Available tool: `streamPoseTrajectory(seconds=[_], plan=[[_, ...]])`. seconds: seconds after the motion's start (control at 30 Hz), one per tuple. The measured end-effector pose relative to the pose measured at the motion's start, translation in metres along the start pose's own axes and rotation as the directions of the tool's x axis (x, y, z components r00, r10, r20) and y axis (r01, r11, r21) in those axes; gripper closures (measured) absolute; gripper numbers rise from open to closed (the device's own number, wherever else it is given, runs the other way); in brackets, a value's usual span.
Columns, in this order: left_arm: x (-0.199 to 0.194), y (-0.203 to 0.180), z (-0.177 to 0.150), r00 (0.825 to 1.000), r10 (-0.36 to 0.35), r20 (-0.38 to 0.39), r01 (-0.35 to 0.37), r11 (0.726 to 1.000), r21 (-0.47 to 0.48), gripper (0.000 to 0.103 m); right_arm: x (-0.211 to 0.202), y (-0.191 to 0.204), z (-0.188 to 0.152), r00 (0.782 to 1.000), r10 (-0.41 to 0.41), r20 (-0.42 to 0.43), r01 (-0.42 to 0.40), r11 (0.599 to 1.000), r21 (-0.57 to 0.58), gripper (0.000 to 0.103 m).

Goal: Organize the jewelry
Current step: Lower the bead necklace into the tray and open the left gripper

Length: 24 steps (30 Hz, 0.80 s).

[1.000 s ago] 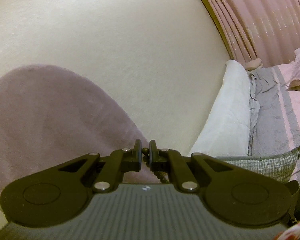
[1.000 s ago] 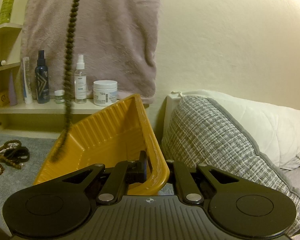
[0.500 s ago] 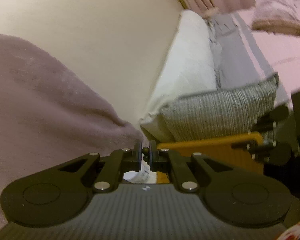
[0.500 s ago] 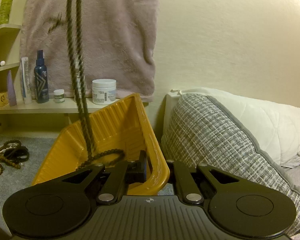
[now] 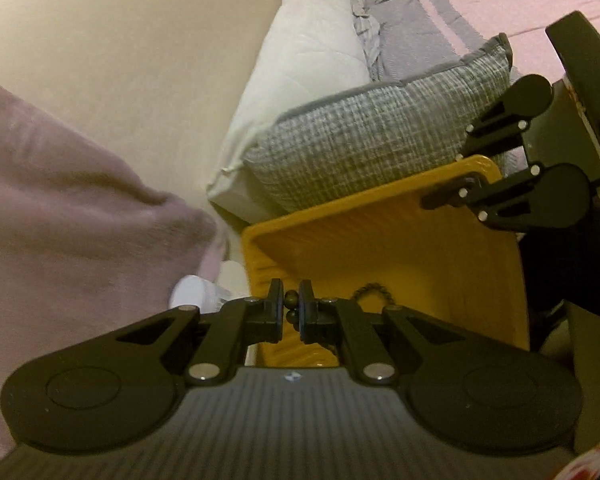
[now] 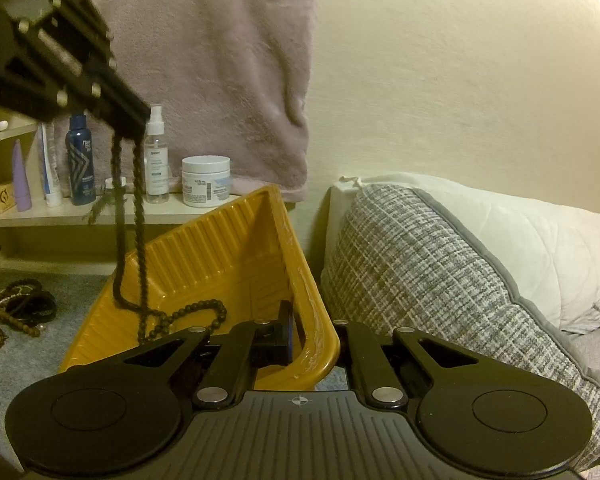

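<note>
Since the earlier frame, the beaded necklace (image 6: 140, 240) has sunk further, its lower end coiling in the yellow tray (image 6: 236, 248). Left gripper (image 5: 289, 312) clenches beads; right gripper (image 6: 314, 336) grips the tray's rim. Best to lower until slack, then release.

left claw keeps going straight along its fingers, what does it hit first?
Probably the floor of the yellow tray. The left claw, shut on the bead necklace, points down into it, with nothing else visible in between. Depth is unclear; the coiled beads lie slightly right of that line.
</note>
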<state>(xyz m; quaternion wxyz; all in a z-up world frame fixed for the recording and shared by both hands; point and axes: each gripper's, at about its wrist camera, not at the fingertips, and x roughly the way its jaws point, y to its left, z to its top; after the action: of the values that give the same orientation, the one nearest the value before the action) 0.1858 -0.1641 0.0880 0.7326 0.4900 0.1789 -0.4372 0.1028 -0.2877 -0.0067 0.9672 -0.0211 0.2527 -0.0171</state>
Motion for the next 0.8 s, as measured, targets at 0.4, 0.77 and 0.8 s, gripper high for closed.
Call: streamPoseTrajectory(seconds=[0.4, 0.77, 0.8], plan=[[0.033, -0.017, -0.011, 0.996, -0.083, -0.018, 0.082, 0.995, -0.051, 0.096, 0.000, 0.000, 0.000, 1.000, 0.001, -0.002, -0.001, 1.000, 0.002, 0.096], [0.031, -0.003, -0.016, 0.998, -0.066, 0.005, 0.066, 0.981, -0.180, 0.086, 0.000, 0.000, 0.001, 1.000, 0.001, -0.002, -0.001, 1.000, 0.004, 0.096], [0.028, 0.000, -0.017, 0.998, -0.058, 0.014, 0.060, 0.978, -0.202, 0.085, 0.000, 0.000, 0.000, 1.000, 0.001, -0.002, -0.001, 1.000, 0.005, 0.096]])
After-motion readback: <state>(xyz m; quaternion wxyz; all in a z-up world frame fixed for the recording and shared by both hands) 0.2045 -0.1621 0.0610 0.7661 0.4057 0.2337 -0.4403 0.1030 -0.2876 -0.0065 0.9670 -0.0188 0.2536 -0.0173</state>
